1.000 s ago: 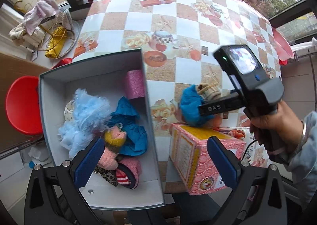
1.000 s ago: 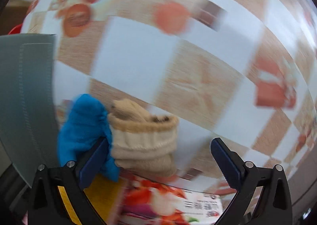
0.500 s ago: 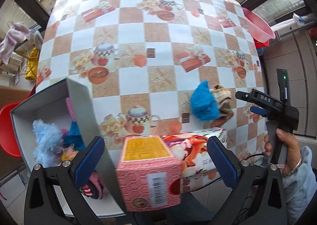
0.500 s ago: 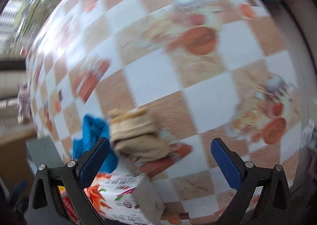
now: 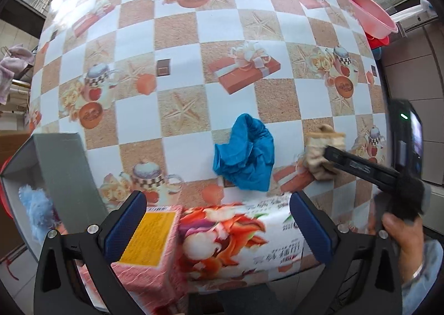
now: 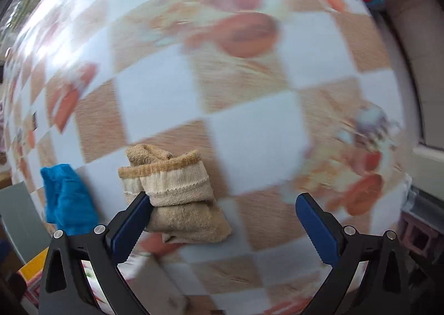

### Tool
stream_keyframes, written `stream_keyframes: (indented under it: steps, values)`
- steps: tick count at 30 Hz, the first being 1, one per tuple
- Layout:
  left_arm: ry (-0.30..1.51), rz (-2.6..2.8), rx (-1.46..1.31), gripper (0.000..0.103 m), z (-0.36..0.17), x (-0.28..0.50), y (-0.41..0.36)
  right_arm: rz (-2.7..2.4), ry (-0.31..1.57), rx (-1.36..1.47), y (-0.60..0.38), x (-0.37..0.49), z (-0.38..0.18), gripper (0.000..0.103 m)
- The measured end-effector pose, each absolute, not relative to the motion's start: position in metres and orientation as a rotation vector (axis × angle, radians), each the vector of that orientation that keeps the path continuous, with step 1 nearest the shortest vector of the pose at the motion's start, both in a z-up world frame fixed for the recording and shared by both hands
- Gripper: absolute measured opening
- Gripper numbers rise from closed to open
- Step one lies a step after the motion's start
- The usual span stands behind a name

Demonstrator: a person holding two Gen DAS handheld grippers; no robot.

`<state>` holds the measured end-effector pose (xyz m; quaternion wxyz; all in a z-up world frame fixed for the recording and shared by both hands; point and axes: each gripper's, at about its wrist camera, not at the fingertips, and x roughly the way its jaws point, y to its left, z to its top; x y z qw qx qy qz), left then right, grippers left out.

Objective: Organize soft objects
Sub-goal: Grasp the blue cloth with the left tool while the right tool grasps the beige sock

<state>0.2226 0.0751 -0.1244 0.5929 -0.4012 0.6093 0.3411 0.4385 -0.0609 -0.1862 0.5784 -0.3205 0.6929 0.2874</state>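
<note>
Your left gripper (image 5: 216, 223) is hanging spread and empty over the tissue box (image 5: 238, 234). Blue cloth (image 5: 245, 156) is lying beyond on the tabletop (image 5: 183, 29). Rightward, your right gripper (image 6: 222, 220) is gaping, its left finger touching the beige sock (image 6: 180, 193); sock is sitting left of centre.

Little can be read here. The flowered box (image 5: 238, 234) at about six o'clock in the left wrist view carries a line of large Chinese characters along its near edge, seen upside down and too blurred to make out, with smaller blurred print near its right end. The yellow panel on the pink box (image 5: 147, 242) at seven o'clock shows no legible print, and the right wrist view is too blurred for any writing.
</note>
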Motion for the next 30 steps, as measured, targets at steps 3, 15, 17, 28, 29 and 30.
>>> stream_keyframes:
  steps: [3,15,17,28,29,30]
  values:
    - [1.431,0.807,-0.933,0.103,-0.143,0.238,0.076,0.660,1.673,-0.575,-0.094,0.466,-0.174,0.103]
    - [1.544,0.878,-0.966,0.103,-0.220,0.256,0.091,0.726,1.701,-0.616,-0.072,0.439,-0.192,0.103]
    - [1.555,0.876,-0.976,0.103,-0.228,0.256,0.093,0.704,1.707,-0.638,-0.072,0.436,-0.200,0.103]
    - [1.572,0.846,-1.092,0.103,-0.253,0.245,0.105,0.640,1.673,-0.752,-0.045,0.413,-0.222,0.103]
    - [1.574,0.846,-1.093,0.103,-0.254,0.245,0.106,0.638,1.672,-0.750,-0.039,0.410,-0.225,0.103]
    - [1.575,0.847,-1.093,0.103,-0.254,0.245,0.107,0.636,1.671,-0.747,-0.040,0.412,-0.224,0.103]
